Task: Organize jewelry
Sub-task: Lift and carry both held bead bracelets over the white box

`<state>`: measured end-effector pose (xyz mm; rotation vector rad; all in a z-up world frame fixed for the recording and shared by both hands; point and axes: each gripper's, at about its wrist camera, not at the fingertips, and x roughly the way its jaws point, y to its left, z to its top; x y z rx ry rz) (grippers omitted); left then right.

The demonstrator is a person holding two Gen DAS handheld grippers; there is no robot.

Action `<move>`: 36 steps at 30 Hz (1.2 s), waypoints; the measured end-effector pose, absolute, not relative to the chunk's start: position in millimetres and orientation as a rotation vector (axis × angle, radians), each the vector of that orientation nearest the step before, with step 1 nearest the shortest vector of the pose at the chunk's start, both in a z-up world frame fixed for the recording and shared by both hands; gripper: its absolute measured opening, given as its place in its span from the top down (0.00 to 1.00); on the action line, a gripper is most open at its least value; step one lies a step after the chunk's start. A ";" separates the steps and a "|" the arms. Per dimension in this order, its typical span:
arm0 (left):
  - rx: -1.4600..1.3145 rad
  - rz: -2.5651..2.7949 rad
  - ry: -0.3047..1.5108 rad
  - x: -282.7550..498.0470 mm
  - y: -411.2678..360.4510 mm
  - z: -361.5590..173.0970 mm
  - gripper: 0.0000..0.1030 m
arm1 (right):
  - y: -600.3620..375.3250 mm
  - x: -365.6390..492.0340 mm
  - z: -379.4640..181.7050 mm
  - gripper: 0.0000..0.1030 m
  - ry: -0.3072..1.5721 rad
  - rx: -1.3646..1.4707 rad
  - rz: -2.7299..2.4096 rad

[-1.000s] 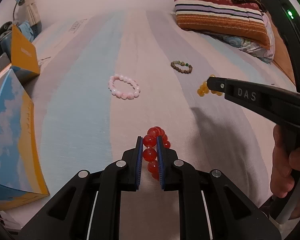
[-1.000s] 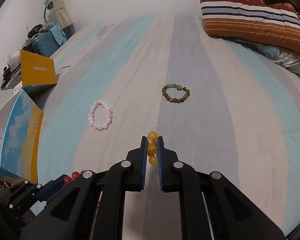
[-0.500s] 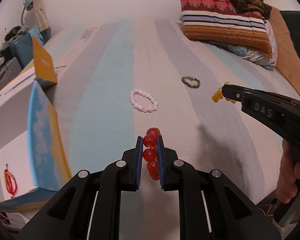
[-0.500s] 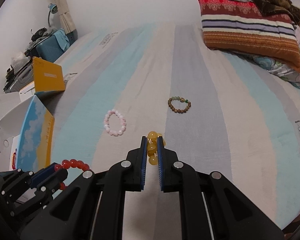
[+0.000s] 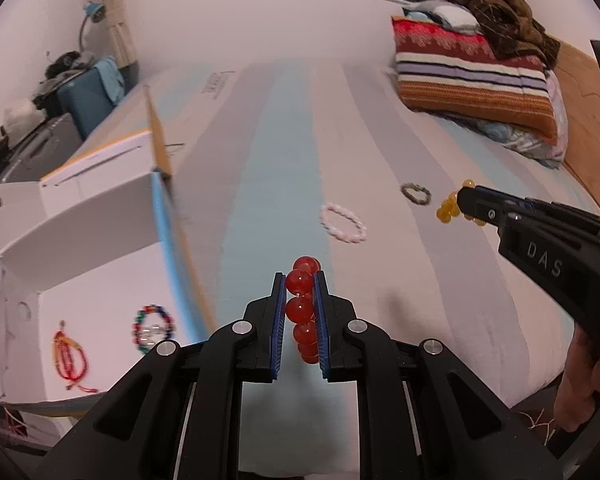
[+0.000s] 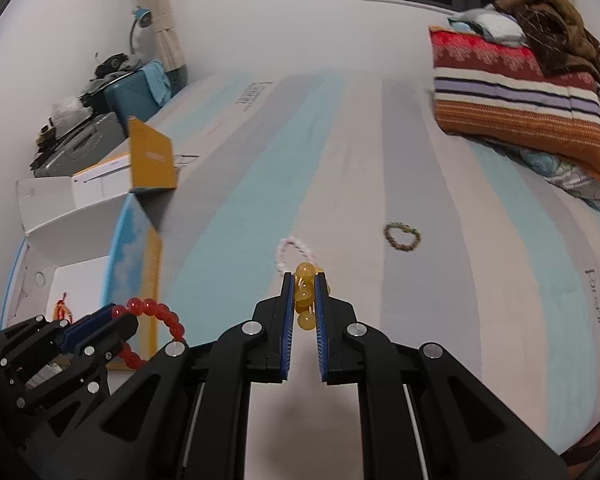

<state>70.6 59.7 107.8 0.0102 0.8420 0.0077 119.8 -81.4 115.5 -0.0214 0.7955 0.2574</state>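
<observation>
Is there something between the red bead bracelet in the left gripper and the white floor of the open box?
Only the box's raised blue-and-yellow side wall stands between them; the red bead bracelet must pass over it. The box floor already holds two pieces.

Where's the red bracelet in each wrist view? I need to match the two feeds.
Left wrist: red bracelet at bottom centre, clamped in the left gripper.
Right wrist: red bracelet at lower left, hanging from the left gripper beside the box.
Shared landmark: pink bracelet lying on the bed, mid-picture in both.
</observation>
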 end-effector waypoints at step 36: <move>-0.161 0.350 0.830 -12.1 290.7 108.9 0.87 | 172.3 80.2 94.7 0.91 0.833 -0.170 0.557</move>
